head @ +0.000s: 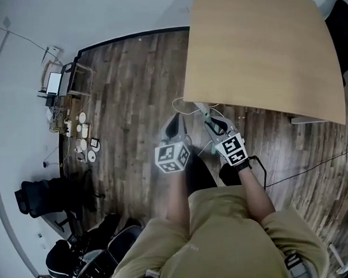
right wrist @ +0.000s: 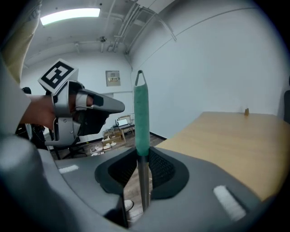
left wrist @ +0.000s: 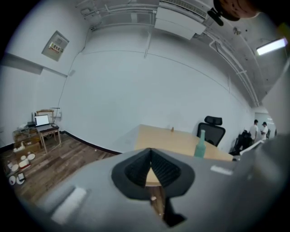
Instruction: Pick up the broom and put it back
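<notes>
My right gripper [right wrist: 141,154] is shut on the broom handle [right wrist: 141,118], a thin metal pole with a green grip and a loop on top. The handle stands upright between the pads, and the broom's head is hidden below. In the head view the right gripper [head: 211,123] is in front of the person's body near the table's corner, with the handle [head: 203,112] at its tip. My left gripper [head: 173,127] hangs just to its left, its fingertips together and nothing between them. The left gripper [left wrist: 150,152] points at the table, and the handle's green end [left wrist: 200,144] shows to its right.
A large light wooden table [head: 262,51] fills the upper right. A black office chair [left wrist: 212,129] stands behind it. A low shelf with a laptop [head: 54,83] and small items stands by the left wall. Cables [head: 302,170] cross the wood floor. Black bags [head: 50,195] lie at lower left.
</notes>
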